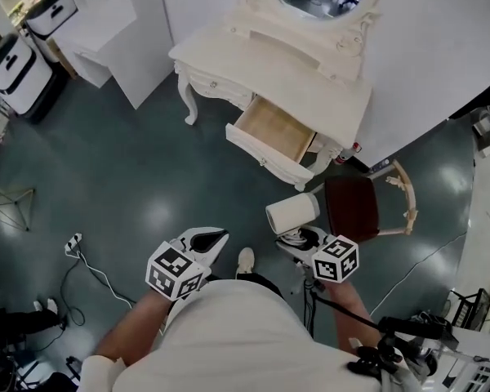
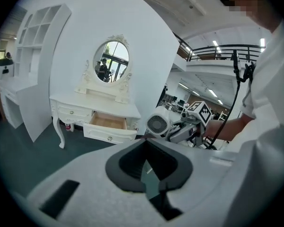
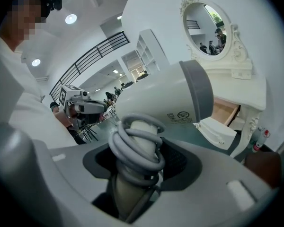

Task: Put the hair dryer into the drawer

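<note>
A cream hair dryer (image 1: 292, 213) with its grey cord coiled round the handle is gripped by my right gripper (image 1: 304, 239), whose jaws close on the handle (image 3: 132, 169). The dryer's barrel (image 3: 165, 98) points toward a white dressing table (image 1: 310, 72). Its drawer (image 1: 269, 133) stands pulled open, with a bare wooden bottom, a short way ahead of both grippers. My left gripper (image 1: 206, 242) hangs to the left of the dryer, shut, with nothing in it. From the left gripper view the dryer's rear grille (image 2: 157, 124) and the open drawer (image 2: 109, 123) both show.
A chair with a dark red seat (image 1: 351, 207) stands right of the drawer, close to the dryer. An oval mirror (image 2: 111, 62) tops the table. White shelving (image 1: 114, 31) is at the far left. A power strip and cable (image 1: 75, 243) lie on the green floor at left.
</note>
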Available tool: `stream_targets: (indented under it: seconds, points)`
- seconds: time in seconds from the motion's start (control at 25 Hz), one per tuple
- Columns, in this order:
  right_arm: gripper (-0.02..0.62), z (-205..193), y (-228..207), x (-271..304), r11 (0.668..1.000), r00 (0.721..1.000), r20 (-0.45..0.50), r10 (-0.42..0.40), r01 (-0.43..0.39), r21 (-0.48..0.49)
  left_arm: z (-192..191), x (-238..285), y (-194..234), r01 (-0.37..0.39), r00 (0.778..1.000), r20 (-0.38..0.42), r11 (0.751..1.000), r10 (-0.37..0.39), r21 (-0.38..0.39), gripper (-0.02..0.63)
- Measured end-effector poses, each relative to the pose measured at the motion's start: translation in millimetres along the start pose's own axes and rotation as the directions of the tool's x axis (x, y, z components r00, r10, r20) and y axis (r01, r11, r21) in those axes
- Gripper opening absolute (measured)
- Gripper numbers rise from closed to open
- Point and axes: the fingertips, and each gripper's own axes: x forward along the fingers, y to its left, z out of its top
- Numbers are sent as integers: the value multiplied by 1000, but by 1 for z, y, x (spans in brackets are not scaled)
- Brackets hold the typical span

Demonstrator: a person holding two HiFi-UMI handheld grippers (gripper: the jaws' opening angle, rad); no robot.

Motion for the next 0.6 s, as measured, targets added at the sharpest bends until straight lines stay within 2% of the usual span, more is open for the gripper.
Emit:
stream_targets:
  seconds: [0.16, 0.36, 0.6]
  points:
    - [236, 27, -41, 9, 1000, 999, -35, 11, -12, -25, 25, 22, 20, -27, 999, 16, 999, 28, -39, -5]
    - [236, 52, -75, 39, 1000, 998, -52, 22, -22, 5, 39, 29, 62, -42, 999, 7, 997, 42, -66, -5]
    - [236, 90, -107, 89, 999, 999, -51, -12, 14, 38, 63, 35, 136, -2, 1000, 7, 999, 2, -54, -5]
